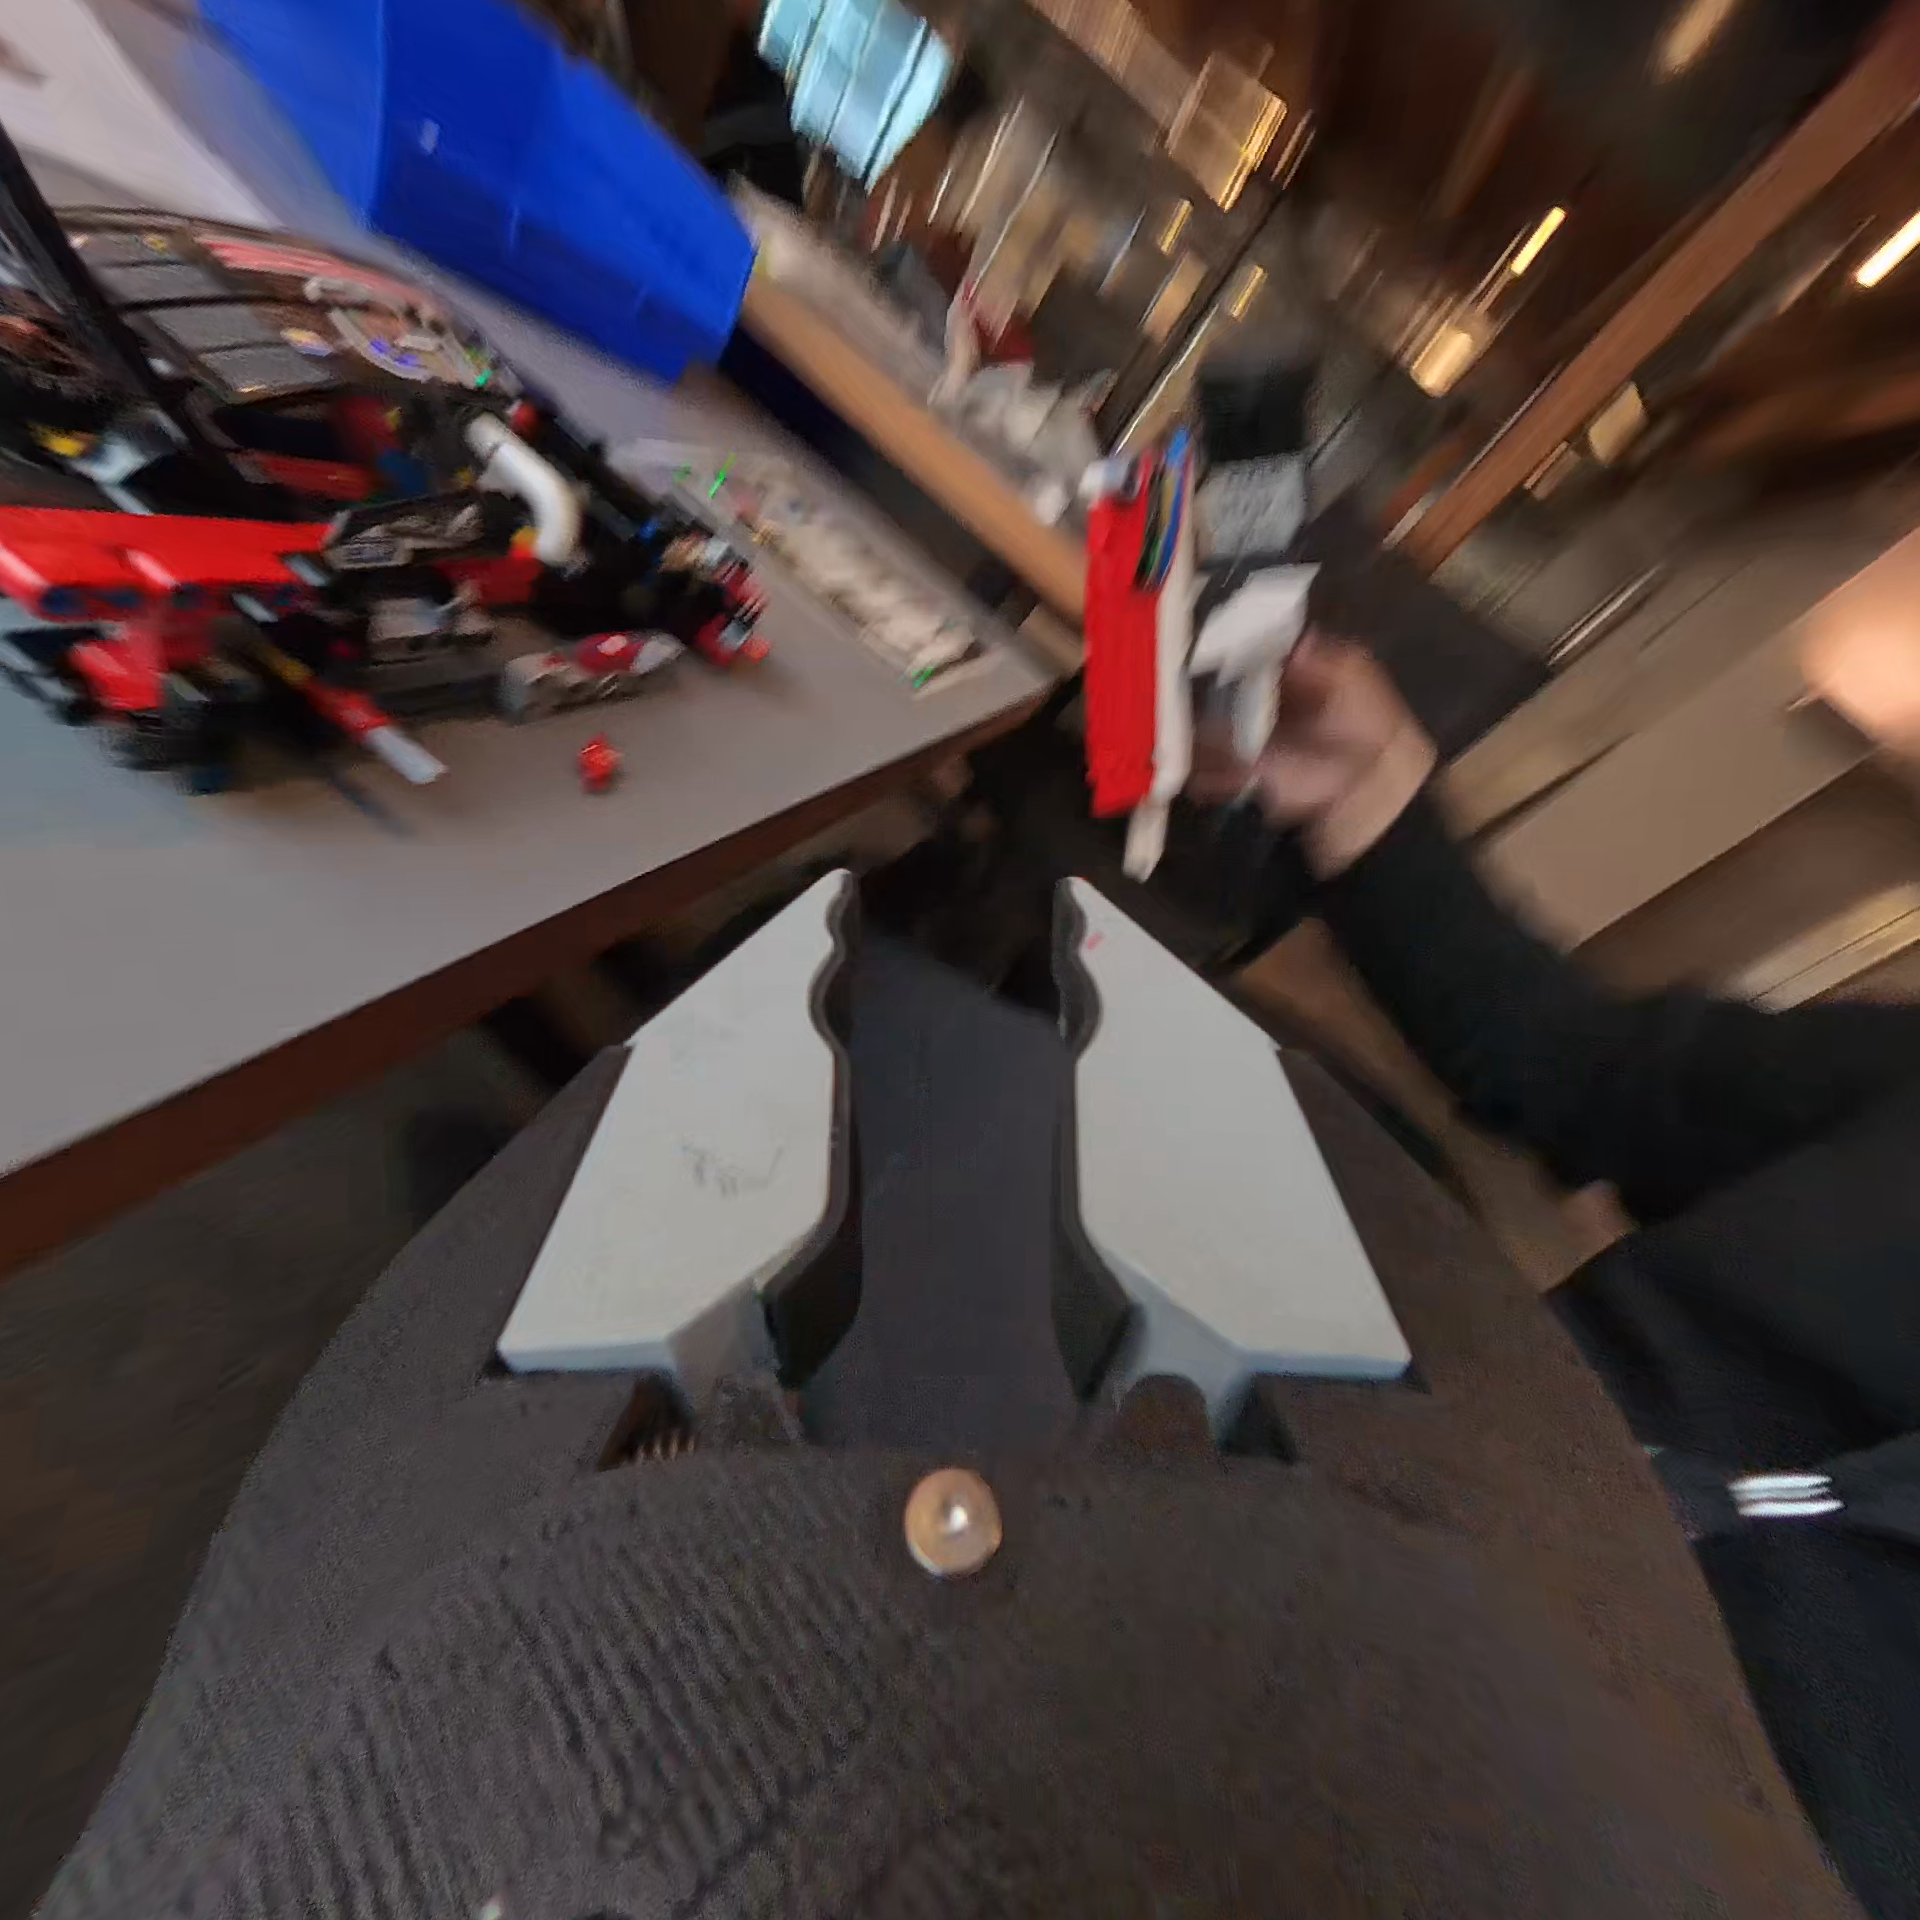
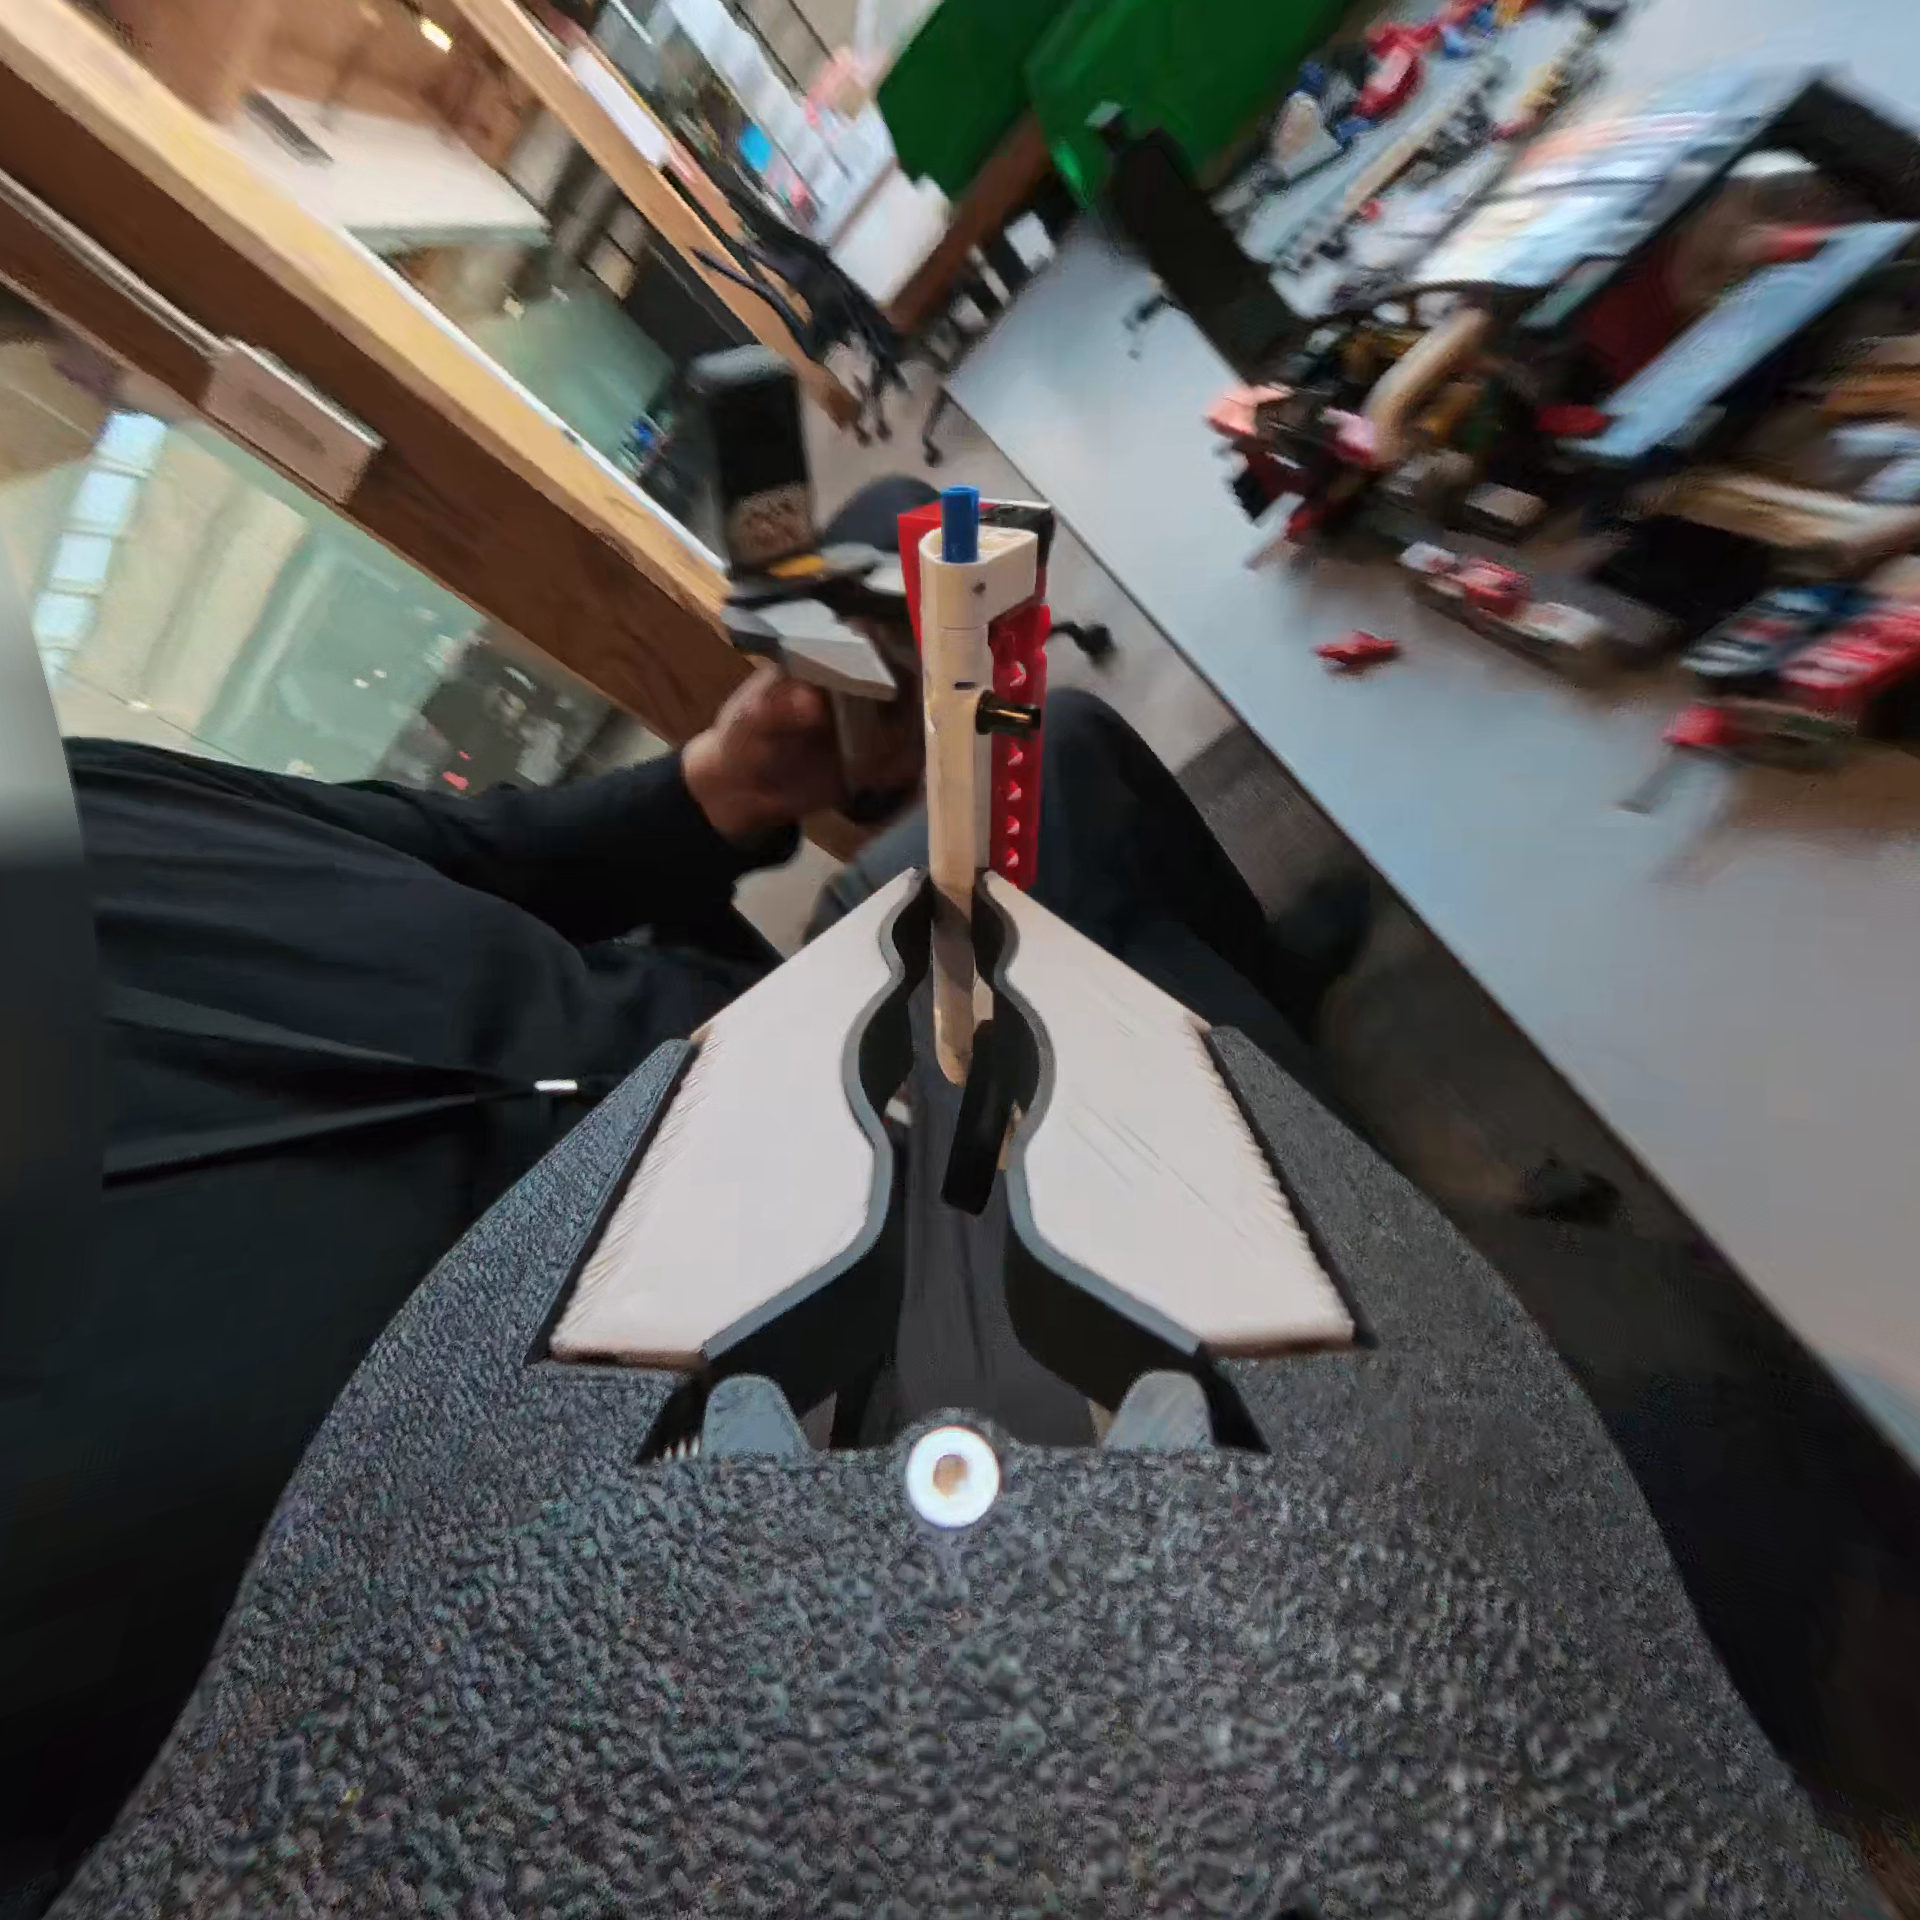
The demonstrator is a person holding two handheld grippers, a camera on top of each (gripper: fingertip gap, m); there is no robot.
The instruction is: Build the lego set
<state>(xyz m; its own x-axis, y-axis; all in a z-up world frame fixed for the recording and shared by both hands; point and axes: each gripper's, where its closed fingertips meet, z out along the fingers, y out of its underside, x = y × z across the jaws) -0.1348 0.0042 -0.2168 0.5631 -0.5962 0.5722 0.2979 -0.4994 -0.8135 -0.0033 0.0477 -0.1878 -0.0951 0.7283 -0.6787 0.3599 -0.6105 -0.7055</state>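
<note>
My right gripper (image 2: 954, 883) is shut on a small lego sub-assembly (image 2: 956, 665): a white beam with a red holed beam (image 2: 1018, 727) beside it, a blue pin (image 2: 958, 520) on top and a black pin on its side. It holds the piece upright in the air, off the grey table (image 2: 1455, 831). The same piece (image 1: 1127, 623) shows blurred in the left wrist view. My left gripper (image 1: 956, 888) is open and empty, off the table's edge (image 1: 260, 935) and below the piece. A large red and black lego model (image 1: 312, 561) stands on the table.
A small red piece (image 1: 597, 764) lies loose on the table near the model. A blue bin (image 1: 499, 166) stands at the back and a white sheet (image 1: 862, 561) lies near the table's far edge. A person's hand (image 1: 1340, 748) and dark sleeve hold the right gripper. The grippers' ends are close to 15 centimeters from one another.
</note>
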